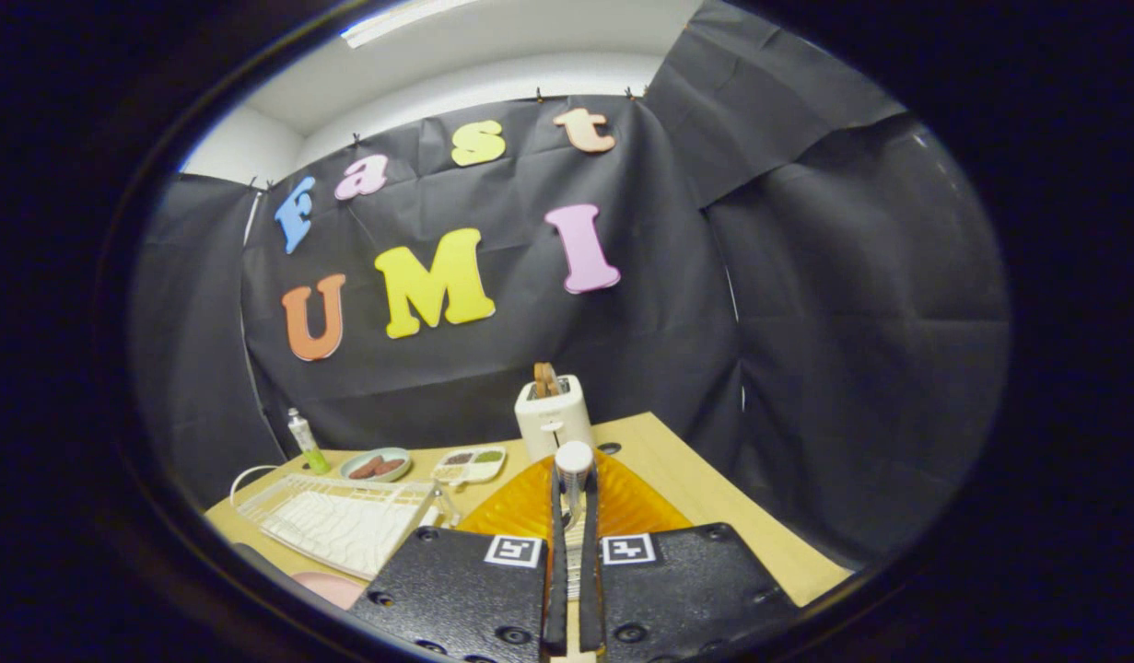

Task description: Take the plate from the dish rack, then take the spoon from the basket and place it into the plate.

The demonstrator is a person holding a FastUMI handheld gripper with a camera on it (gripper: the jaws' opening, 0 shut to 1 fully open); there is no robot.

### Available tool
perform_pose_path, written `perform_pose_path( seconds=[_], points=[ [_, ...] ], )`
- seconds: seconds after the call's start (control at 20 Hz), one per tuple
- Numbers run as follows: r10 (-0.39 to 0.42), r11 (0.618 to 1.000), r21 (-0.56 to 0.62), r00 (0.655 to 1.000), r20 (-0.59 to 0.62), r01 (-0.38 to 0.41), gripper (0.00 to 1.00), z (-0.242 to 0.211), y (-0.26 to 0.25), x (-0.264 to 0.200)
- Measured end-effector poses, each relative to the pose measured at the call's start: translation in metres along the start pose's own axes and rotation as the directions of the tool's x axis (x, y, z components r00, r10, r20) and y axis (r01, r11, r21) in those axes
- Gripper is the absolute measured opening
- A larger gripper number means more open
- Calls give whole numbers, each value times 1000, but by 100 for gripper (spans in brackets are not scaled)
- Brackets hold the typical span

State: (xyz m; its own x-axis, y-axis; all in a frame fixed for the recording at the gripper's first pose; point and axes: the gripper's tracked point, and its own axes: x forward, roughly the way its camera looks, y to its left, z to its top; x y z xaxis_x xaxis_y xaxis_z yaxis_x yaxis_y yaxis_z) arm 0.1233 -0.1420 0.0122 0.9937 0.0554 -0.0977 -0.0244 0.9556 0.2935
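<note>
Spoon pinched between the fingers of the gripper, both pressed in close on its pale, see-through shaft, with only a narrow slit left between them. Rounded white end poking up just past the fingertips; rest of the shaft hard to make out between the fingers. Directly under and just ahead of the fingertips, the orange plate, ribbed and glossy, lying flat on the wooden table, its far rim reaching towards the toaster. Beyond the plate, that cream toaster standing upright near the table's back edge, two brown slices sticking out of its slots. Left of the plate and close to it, a white wire dish rack. Nearer than the rack, beside the gripper's left body, the edge of something pink, too cut off to identify. Past the rack, a small pale-green dish with brown pieces on it, and next to it a divided tray holding dark and green bits. Farthest left, by the booth wall, a slim tube with a green base, standing tilted.
</note>
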Motion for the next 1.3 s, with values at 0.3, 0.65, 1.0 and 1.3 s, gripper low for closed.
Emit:
perform_pose_path(
  seconds=[0.3,0.65,1.0,1.3],
  points=[
    [210,977,-34,976,-55,-212,10,0,106,-58],
    [395,904,-55,877,-274,-424,10,-97,201,-94],
    [425,884,3,800,-425,-468,10,-182,224,-96],
    [402,900,31,799,-448,-435,17,-189,214,-87]
  ],
)
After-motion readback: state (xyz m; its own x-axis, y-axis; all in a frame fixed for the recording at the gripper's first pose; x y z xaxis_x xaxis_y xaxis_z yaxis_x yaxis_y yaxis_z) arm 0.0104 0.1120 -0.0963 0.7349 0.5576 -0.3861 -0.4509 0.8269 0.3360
